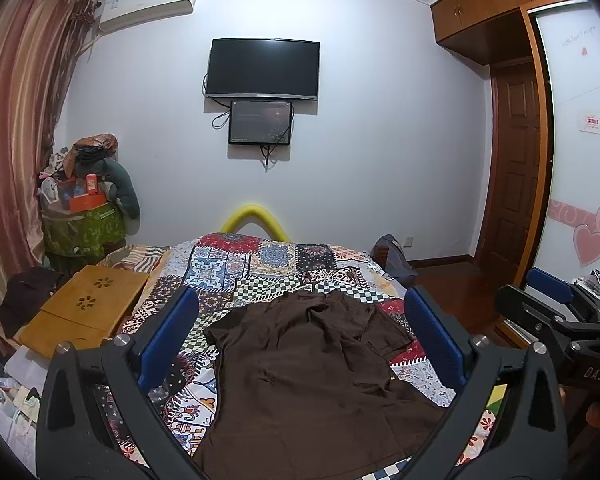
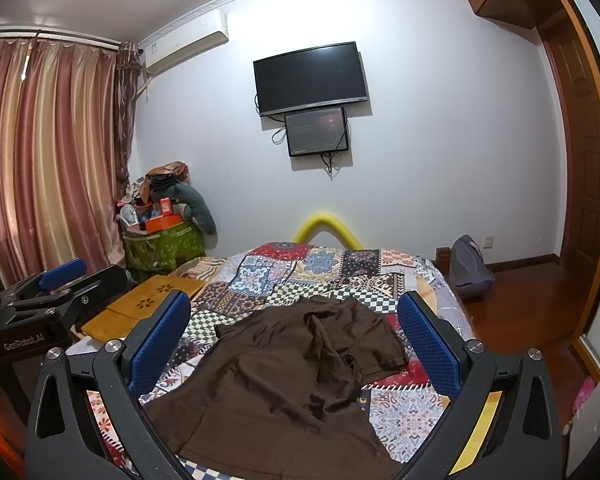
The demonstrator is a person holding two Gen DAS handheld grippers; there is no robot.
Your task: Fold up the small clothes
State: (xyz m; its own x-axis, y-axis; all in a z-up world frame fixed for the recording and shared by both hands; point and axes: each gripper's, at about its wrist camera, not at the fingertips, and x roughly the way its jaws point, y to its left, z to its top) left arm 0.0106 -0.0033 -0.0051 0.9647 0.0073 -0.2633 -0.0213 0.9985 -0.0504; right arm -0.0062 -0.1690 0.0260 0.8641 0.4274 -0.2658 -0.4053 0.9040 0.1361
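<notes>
Above brown shirt, left tongs spread (empty), right tongs likewise.

Your left wrist camera looks forward along its open blue fingers from low over the near end of the bed, facing the far wall and the wall-mounted TV. Your right wrist camera sits just to its right, aimed the same way. Both share the brown shirt, the patchwork bedspread and each other's gripper at the frame edge.
</notes>
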